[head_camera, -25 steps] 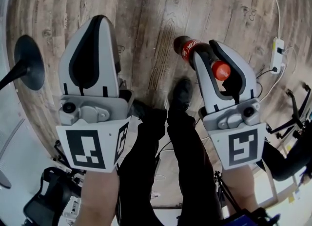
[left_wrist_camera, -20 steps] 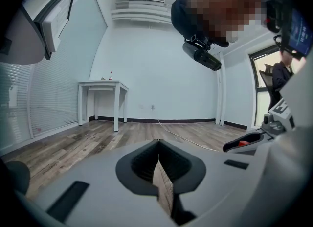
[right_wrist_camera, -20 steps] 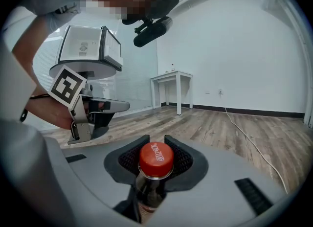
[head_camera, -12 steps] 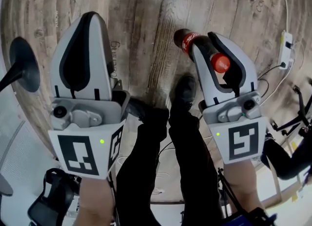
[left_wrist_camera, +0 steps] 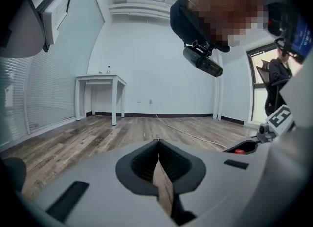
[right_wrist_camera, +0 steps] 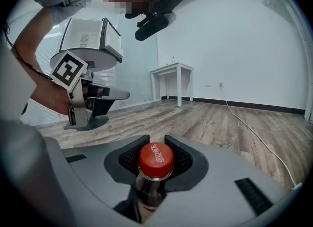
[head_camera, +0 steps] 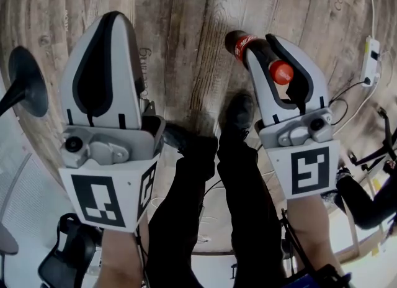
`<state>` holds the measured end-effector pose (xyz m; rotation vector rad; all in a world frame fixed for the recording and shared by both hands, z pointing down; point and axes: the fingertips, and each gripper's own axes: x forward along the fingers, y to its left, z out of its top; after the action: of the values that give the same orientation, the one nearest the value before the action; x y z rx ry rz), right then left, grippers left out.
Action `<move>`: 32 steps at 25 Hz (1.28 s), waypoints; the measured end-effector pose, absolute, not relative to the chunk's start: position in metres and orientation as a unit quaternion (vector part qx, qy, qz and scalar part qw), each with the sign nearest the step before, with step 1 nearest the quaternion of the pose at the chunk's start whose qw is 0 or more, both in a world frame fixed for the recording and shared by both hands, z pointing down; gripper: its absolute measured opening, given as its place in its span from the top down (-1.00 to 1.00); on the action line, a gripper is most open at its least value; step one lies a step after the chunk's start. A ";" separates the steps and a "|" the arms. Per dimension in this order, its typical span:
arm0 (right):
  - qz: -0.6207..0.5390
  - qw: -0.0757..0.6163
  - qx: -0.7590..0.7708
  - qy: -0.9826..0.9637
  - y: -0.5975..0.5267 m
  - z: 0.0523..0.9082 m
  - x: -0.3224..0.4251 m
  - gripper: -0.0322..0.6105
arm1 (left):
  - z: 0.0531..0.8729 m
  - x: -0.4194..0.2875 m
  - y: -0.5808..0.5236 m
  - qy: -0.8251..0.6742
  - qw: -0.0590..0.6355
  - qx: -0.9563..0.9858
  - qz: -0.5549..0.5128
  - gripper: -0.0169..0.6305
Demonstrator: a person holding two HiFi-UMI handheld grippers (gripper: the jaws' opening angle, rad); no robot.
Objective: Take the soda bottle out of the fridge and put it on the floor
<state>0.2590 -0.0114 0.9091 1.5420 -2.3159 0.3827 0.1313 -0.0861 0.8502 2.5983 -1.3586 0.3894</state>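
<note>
My right gripper [head_camera: 265,49] is shut on the neck of the soda bottle [head_camera: 244,45]. The bottle is dark, with a red label and a red cap [head_camera: 280,71]. It hangs over the wood floor [head_camera: 186,26], in front of the person's shoe. In the right gripper view the cap [right_wrist_camera: 155,160] stands up between the black pads [right_wrist_camera: 183,157], and the bottle's body is hidden below the jaws. My left gripper [head_camera: 113,23] is held level with it at the left. Its jaws are shut and hold nothing, as in the left gripper view [left_wrist_camera: 158,148].
The person's dark legs and shoes [head_camera: 238,112] are between the grippers. A white power strip [head_camera: 372,61] with cables lies on the floor at right. A black round stand base [head_camera: 28,81] is at left. A white table [left_wrist_camera: 99,79] stands by the far wall.
Both grippers have drifted slightly up in the head view, with the bottle still held in the right one. The floor and power strip have slid to the right.
</note>
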 end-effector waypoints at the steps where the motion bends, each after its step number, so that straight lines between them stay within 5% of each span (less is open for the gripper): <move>1: 0.135 0.168 0.541 -0.813 -0.011 0.912 0.259 0.56 | 0.852 0.131 -0.086 -0.457 0.093 0.875 0.132 0.91; 32: 0.154 0.210 0.516 -0.816 -0.003 0.977 0.239 0.54 | 0.875 0.113 -0.074 -0.453 0.107 0.872 0.153 0.91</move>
<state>0.2391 -0.0034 0.9767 1.4356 -2.2690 0.4273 0.1132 -0.0743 0.8746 2.5658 -1.3337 0.4490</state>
